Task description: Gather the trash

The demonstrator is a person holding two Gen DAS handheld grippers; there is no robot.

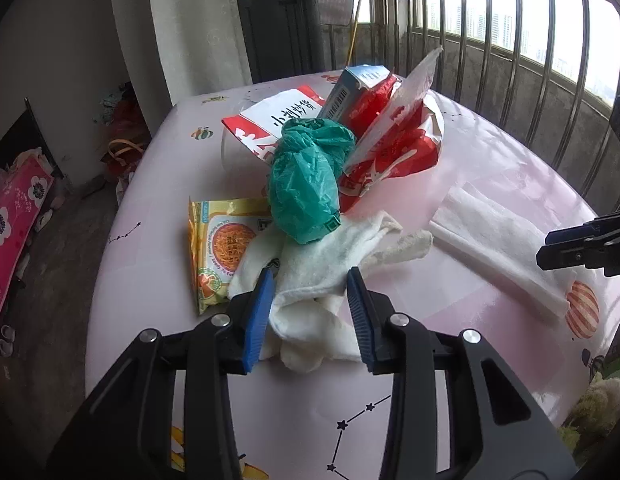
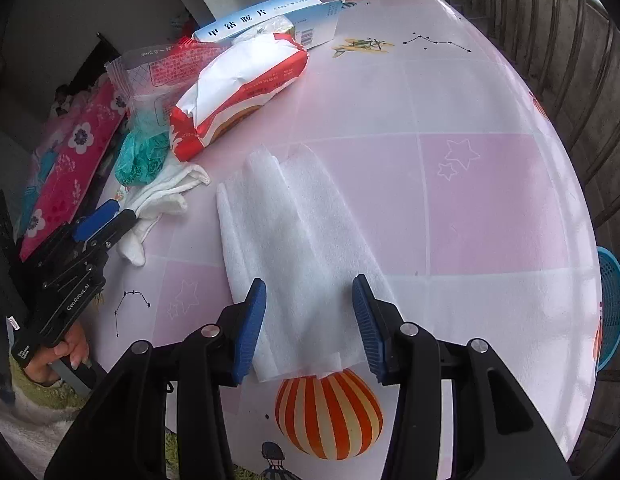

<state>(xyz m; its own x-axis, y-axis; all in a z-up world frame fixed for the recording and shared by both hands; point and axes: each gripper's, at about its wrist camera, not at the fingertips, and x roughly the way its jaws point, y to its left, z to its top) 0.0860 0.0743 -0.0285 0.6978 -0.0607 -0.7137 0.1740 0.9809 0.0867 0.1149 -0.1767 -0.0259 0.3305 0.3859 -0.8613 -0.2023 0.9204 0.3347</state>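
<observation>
On the pink tablecloth (image 1: pixel 490 152) lies a heap of trash: a green plastic bag (image 1: pixel 305 176), a yellow noodle packet (image 1: pixel 217 248), red and white wrappers (image 1: pixel 394 148) and a blue and white box (image 1: pixel 350 88). A white cloth glove (image 1: pixel 318 256) lies in front of the heap. My left gripper (image 1: pixel 310 284) is open, its blue pads on either side of the glove's cuff end. A folded white foam sheet (image 2: pixel 293 232) lies flat to the right. My right gripper (image 2: pixel 310 312) stands open astride its near end.
A blue plastic basket (image 2: pixel 612 312) sits past the table's right edge. A metal railing (image 1: pixel 530 40) runs behind the table. A pink floral cushion (image 2: pixel 69 152) lies below on the left. A hand (image 2: pixel 65 352) holds the left gripper's handle.
</observation>
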